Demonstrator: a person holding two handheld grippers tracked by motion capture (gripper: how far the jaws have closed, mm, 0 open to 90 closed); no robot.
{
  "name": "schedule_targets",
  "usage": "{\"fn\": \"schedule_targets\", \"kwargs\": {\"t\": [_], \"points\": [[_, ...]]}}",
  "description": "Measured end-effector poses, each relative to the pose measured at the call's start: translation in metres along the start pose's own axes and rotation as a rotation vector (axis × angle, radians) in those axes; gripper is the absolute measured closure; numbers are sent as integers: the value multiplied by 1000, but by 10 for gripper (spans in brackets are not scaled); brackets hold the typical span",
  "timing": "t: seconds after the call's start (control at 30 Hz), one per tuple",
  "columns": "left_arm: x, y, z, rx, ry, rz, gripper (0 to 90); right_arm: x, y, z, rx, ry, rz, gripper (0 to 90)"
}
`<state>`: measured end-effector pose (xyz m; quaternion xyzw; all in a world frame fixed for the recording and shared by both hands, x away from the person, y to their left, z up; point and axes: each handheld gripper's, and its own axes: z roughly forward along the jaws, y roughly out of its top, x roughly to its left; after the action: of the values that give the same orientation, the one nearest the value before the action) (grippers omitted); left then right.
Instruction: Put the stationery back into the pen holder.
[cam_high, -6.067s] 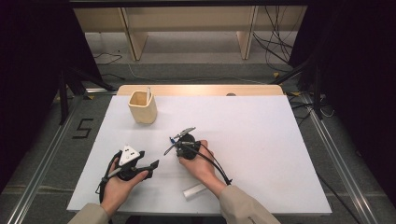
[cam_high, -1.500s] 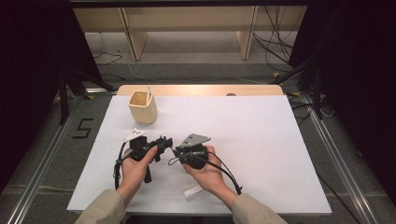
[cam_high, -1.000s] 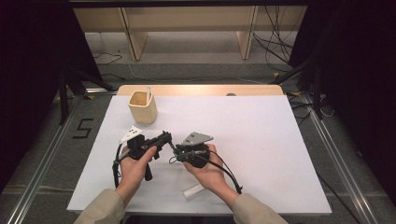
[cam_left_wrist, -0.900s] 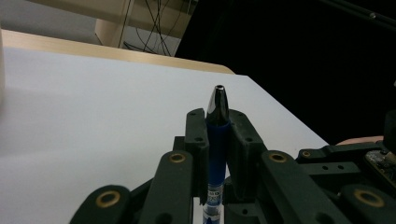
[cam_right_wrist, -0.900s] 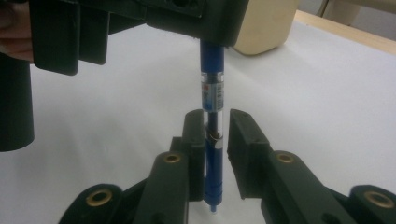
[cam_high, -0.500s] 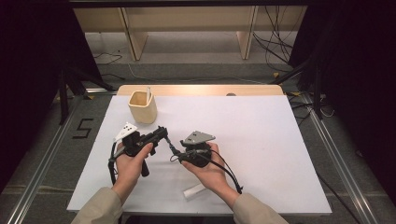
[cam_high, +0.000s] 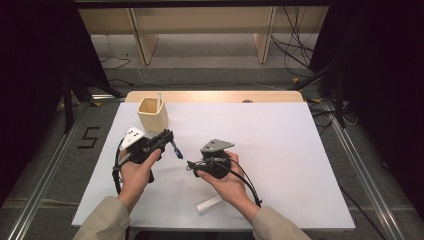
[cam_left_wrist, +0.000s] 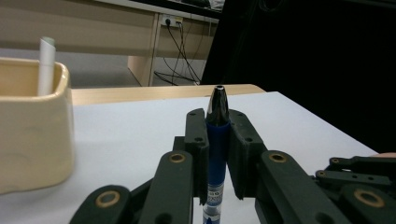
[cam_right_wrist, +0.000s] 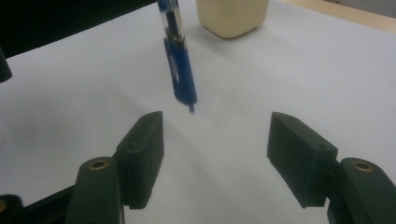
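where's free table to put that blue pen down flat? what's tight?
Free: the white table right of the right hand-held gripper, out to its right edge, and the strip between the beige cup and the far edge's right half. Tight: between both grippers, where the left hand-held gripper holds the blue pen, and by the white tube near the front edge.

Left gripper (cam_high: 169, 141) clamped tight; right gripper (cam_high: 192, 167) jaws just opening, nothing between.

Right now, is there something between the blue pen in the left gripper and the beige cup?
Nothing visible: the left gripper holds the blue pen beside the beige cup, with bare table between; a white stick already stands inside.
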<state>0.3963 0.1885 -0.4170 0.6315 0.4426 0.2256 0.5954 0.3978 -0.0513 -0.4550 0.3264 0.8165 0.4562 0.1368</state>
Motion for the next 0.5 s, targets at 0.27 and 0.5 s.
{"fn": "schedule_targets", "kwargs": {"t": [0.27, 0.5], "points": [[11, 20, 1, -38, 38, 49, 795, -5, -3, -1, 27, 3, 4, 331], [24, 41, 4, -73, 92, 101, 795, -9, -7, -3, 41, -2, 13, 324]]}}
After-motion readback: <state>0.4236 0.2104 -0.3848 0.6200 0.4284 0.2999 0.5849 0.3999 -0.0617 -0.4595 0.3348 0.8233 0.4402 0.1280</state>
